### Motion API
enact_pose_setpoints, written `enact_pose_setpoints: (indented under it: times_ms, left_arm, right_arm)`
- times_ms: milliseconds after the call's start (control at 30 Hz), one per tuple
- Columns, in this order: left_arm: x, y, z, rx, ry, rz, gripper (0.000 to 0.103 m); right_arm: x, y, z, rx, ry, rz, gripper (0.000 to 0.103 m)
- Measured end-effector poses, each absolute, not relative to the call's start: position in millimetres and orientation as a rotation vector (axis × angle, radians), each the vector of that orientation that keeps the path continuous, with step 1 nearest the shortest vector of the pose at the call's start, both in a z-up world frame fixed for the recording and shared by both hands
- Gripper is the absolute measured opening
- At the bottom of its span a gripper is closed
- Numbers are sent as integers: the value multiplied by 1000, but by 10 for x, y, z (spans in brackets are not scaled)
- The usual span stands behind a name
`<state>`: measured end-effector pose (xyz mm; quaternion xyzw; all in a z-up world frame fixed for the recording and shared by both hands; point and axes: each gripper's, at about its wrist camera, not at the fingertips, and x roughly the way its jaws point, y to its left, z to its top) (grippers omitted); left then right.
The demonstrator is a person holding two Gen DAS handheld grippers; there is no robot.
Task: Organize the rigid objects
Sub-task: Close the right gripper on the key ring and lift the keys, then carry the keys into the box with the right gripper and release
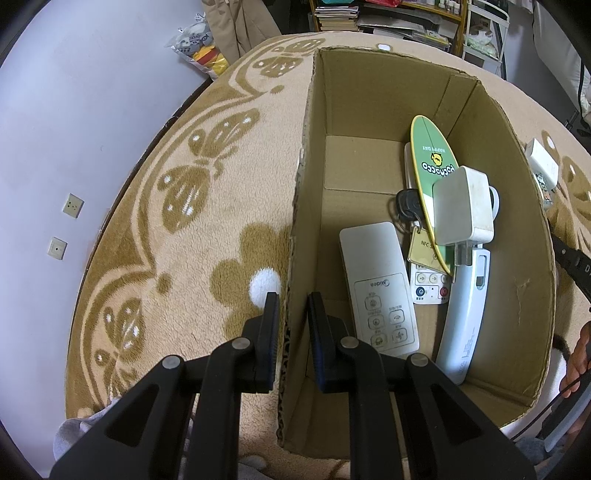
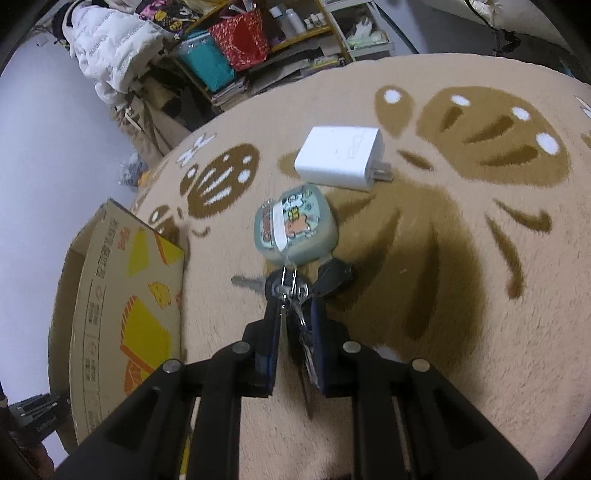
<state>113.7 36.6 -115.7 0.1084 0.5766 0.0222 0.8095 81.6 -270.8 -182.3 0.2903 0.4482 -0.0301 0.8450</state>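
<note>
My left gripper (image 1: 292, 302) is shut on the near left wall of an open cardboard box (image 1: 299, 206), one finger outside and one inside. In the box lie a white remote (image 1: 376, 288), a second remote (image 1: 428, 284) under a green surfboard-shaped piece (image 1: 432, 158), a dirty white charger (image 1: 461, 206), a black car key (image 1: 406, 206) and a pale curved handle (image 1: 465, 325). My right gripper (image 2: 293, 299) is shut on a key bunch (image 2: 291, 288) with a cartoon earbud case (image 2: 295, 229) and black key fob (image 2: 334, 277). A white charger (image 2: 341, 157) lies beyond on the blanket.
A tan blanket with brown flower and butterfly pattern (image 1: 177, 229) covers the surface. The box's printed outer wall (image 2: 122, 302) stands left of my right gripper. A white charger (image 1: 543, 162) lies right of the box. Cluttered shelves (image 2: 266, 33) and bags stand behind.
</note>
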Motion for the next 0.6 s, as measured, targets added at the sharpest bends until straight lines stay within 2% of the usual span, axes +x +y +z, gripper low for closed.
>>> enact_pose_setpoints:
  times_ms: [67, 233, 600]
  left_arm:
    - [1140, 365, -1155, 233, 1232, 48, 16]
    - [1134, 365, -1158, 235, 1233, 48, 16]
    - [1140, 362, -1158, 235, 1233, 48, 16]
  right_arm:
    - [834, -2678, -1842, 595, 953, -62, 10]
    - [822, -2579, -1721, 499, 910, -93, 4]
    - [763, -2544, -1250, 447, 780, -99, 4]
